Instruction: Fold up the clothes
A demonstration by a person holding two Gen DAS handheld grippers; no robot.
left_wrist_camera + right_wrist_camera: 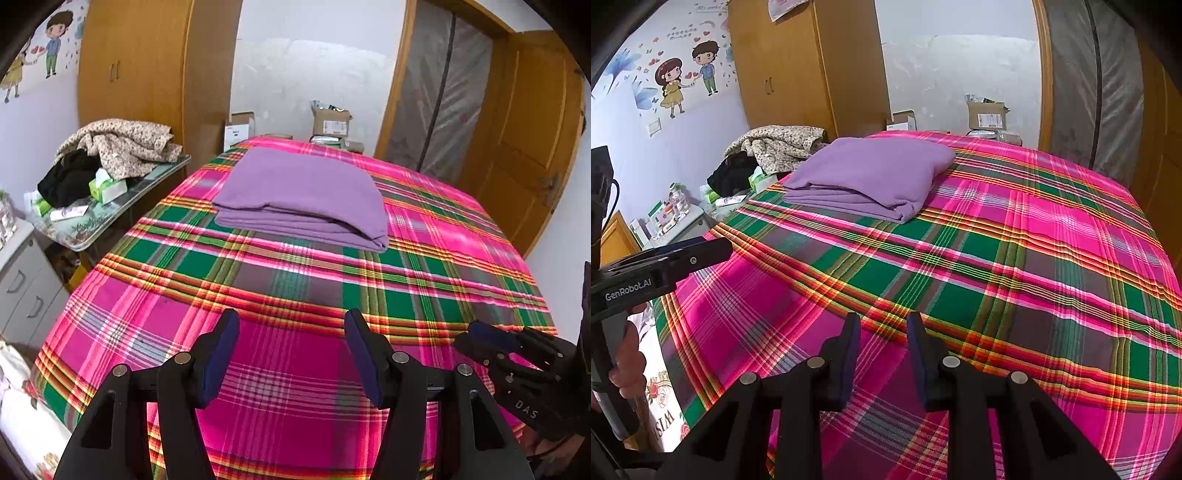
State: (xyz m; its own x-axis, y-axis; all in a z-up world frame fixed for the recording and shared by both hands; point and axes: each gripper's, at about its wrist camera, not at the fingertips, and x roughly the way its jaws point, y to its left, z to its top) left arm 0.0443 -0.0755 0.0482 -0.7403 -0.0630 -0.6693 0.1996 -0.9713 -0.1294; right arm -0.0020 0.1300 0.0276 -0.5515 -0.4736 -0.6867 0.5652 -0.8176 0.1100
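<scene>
The purple garment (301, 195) lies folded in a tidy stack on the far half of the bed (258, 369), resting on the pink and green plaid cover, well apart from both claws. To my eye the folding looks done or close to it, so the risk now is undoing it: a reach across the bed that snags only the top layer would drag the stack open, and the loose corner at its near right edge looks the easiest bit to catch by accident. A pull on the plaid cover itself could also shift the pile. The left claw (291, 354) hangs over the near end of the bed with its jaws wide apart and nothing between them. The right claw (882, 358) hovers beside it, jaws narrower but still parted, also empty.
</scene>
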